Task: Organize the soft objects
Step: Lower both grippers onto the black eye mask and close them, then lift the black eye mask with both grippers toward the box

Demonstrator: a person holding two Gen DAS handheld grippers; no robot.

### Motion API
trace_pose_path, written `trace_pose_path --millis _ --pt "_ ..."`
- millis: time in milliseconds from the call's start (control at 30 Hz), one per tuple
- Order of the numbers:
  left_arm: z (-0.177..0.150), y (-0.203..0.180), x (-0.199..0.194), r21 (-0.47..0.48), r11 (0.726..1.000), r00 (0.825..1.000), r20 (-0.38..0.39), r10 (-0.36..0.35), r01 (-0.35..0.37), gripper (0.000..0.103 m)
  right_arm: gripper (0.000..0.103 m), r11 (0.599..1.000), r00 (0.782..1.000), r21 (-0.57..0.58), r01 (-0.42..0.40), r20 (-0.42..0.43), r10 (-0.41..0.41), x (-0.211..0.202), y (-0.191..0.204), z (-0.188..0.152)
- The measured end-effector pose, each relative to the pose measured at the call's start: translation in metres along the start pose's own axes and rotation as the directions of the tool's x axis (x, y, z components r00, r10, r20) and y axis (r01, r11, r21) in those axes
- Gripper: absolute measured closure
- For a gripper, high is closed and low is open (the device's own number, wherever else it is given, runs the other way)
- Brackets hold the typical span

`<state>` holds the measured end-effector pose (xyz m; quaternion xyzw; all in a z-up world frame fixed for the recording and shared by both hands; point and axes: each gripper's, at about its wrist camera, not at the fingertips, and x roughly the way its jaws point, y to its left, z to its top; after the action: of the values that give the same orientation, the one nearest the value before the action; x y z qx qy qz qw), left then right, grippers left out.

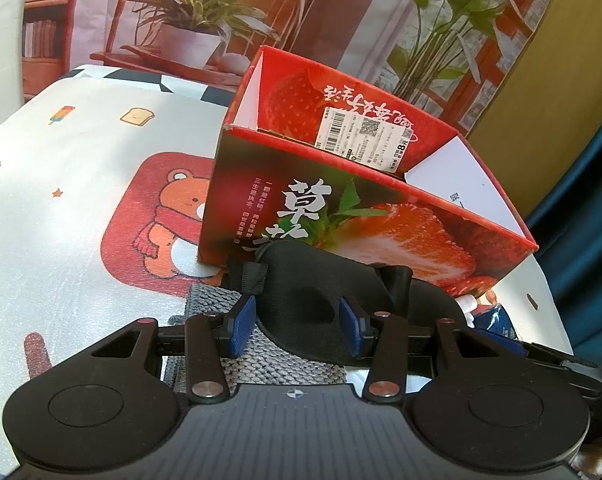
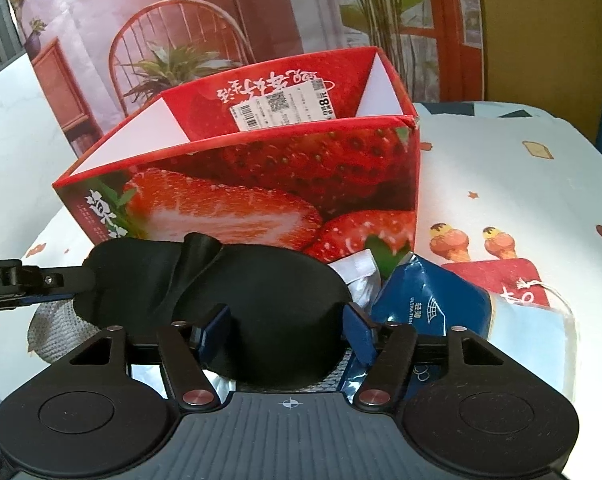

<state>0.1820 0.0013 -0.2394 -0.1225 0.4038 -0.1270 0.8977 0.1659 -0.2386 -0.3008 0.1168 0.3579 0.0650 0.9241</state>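
A black padded eye mask (image 1: 313,300) lies in front of the open red strawberry box (image 1: 341,208). My left gripper (image 1: 297,322) is open, its blue pads on either side of the mask's left cup. My right gripper (image 2: 287,330) is open around the mask's right cup (image 2: 269,308). The left gripper's tip (image 2: 41,280) shows at the left of the right wrist view, by the mask's left end. The box (image 2: 261,184) is open at the top; I see nothing inside it. A grey knitted item (image 1: 261,360) lies under the mask.
A blue packet (image 2: 425,300) and a clear-wrapped pale blue item (image 2: 533,328) lie right of the mask, with a white packet (image 2: 357,272) behind. All rest on a white cartoon-print cloth (image 1: 81,184). A printed backdrop stands behind the box.
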Motion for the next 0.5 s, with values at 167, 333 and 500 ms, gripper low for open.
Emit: trace_pose_path --millis 167,333,500 --pt "-0.0004 0.0004 0.0004 -0.001 1.000 1.000 -0.002 0.001 -0.001 0.055 0.039 1.000 1.000 0.020 -0.007 -0.002 0.007 0.0017 -0.0025 -0.0011" --pt "-0.0005 0.0029 0.0035 -0.009 1.000 1.000 -0.010 -0.004 0.004 0.054 0.037 0.999 1.000 0.046 -0.028 -0.005 0.028 0.0033 -0.0054 -0.0011" --pt "-0.0003 0.0065 0.0055 -0.038 0.999 1.000 -0.011 -0.017 0.017 0.055 0.037 0.997 0.998 0.047 -0.057 -0.013 0.058 0.0042 -0.0037 -0.0015"
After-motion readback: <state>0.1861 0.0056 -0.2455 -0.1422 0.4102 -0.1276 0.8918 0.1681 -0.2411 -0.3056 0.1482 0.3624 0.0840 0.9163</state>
